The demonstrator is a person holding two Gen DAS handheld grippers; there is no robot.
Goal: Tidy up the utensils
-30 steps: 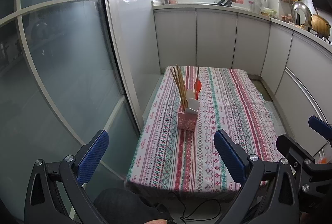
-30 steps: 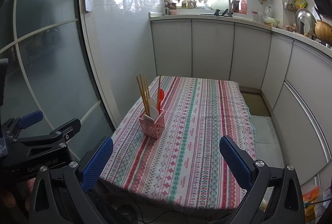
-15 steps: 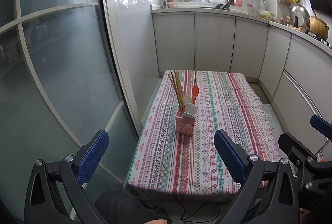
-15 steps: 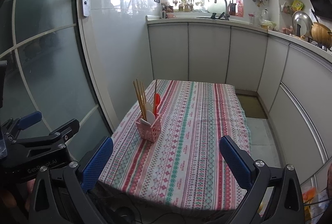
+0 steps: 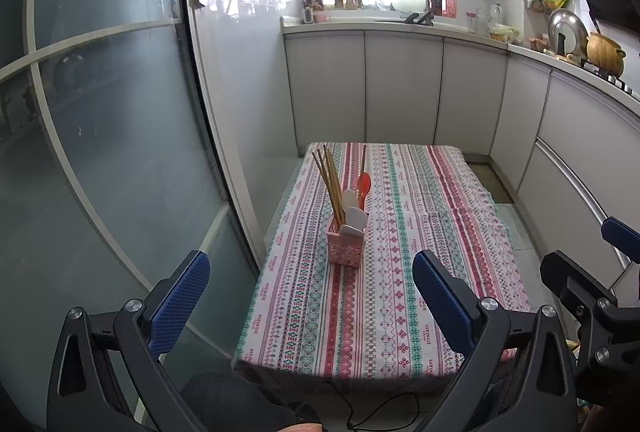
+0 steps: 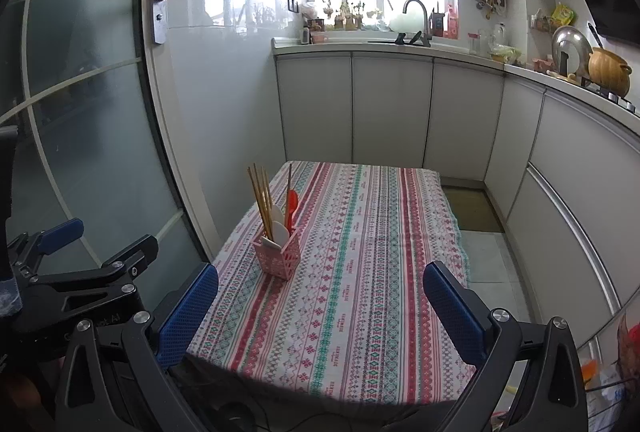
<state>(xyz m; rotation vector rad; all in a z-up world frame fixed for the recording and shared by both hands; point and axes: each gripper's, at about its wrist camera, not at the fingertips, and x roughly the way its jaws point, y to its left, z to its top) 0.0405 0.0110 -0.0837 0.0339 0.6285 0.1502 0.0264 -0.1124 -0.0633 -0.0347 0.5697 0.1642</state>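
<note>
Both the left claw point(image 5: 308, 296) and the right claw point(image 6: 320, 308) gape wide and hold nothing, well short of the counter point(image 5: 420, 232). The pink caddy point(image 5: 346, 246) of chopsticks point(image 5: 330, 180) and spoons looks light and top-heavy; a careless reach could likely topple it.

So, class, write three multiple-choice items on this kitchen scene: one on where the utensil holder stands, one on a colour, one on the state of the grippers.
1. Where does the utensil holder stand?
A. on the counter
B. on the tablecloth, toward its left side
C. on the floor

2. What colour is the holder?
A. pink
B. green
C. black

3. How are the left gripper and right gripper?
A. both shut
B. one grips chopsticks
C. both open and empty

Answers: B, it sits on the striped cloth; A, its lattice walls are pink; C, wide gaps show between the blue pads.
</note>
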